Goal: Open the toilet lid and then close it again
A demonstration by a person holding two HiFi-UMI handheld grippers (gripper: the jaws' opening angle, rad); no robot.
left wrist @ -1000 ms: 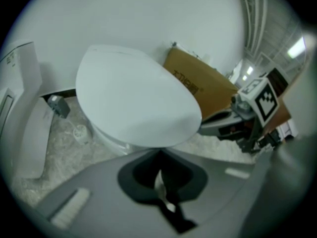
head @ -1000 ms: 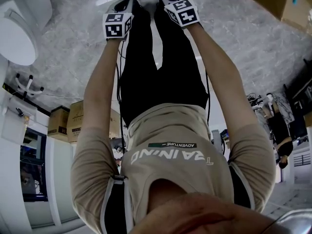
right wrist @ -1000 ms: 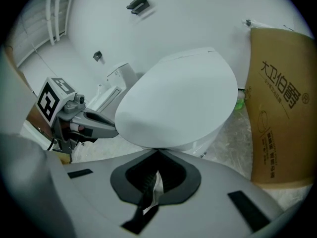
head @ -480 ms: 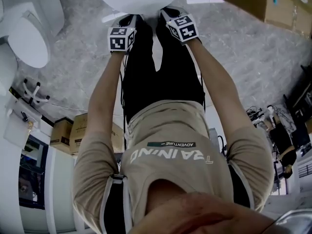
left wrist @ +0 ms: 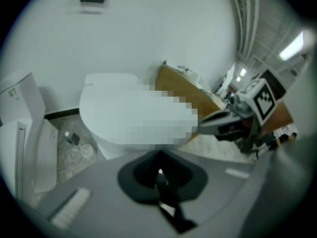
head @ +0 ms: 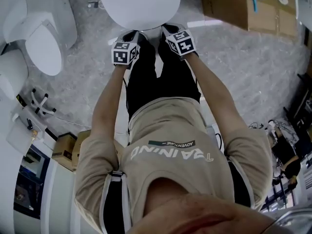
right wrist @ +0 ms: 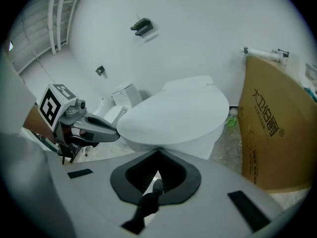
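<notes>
A white toilet (head: 138, 4) stands in front of me with its lid (right wrist: 173, 115) down. Both grippers are held side by side just short of the lid's front edge. My left gripper (head: 128, 37) is shut, its jaws meeting in a point below the lid's rim (left wrist: 159, 151) with nothing between them. My right gripper (head: 171, 30) is shut too, and its tips (right wrist: 158, 149) sit under the front rim of the lid. Each gripper shows in the other's view: the right gripper (left wrist: 233, 123) and the left gripper (right wrist: 84, 125). Part of the lid is blurred over in the left gripper view.
A second white toilet (head: 44, 38) stands to the left. A tall cardboard box (right wrist: 272, 133) stands close on the right of the toilet (head: 239, 4). Small cardboard boxes (head: 66, 147) lie behind me on the left. The floor is grey marble.
The head view has shifted, so more of the toilet lid and the box show. Both grippers stay side by side at the lid's front edge.
</notes>
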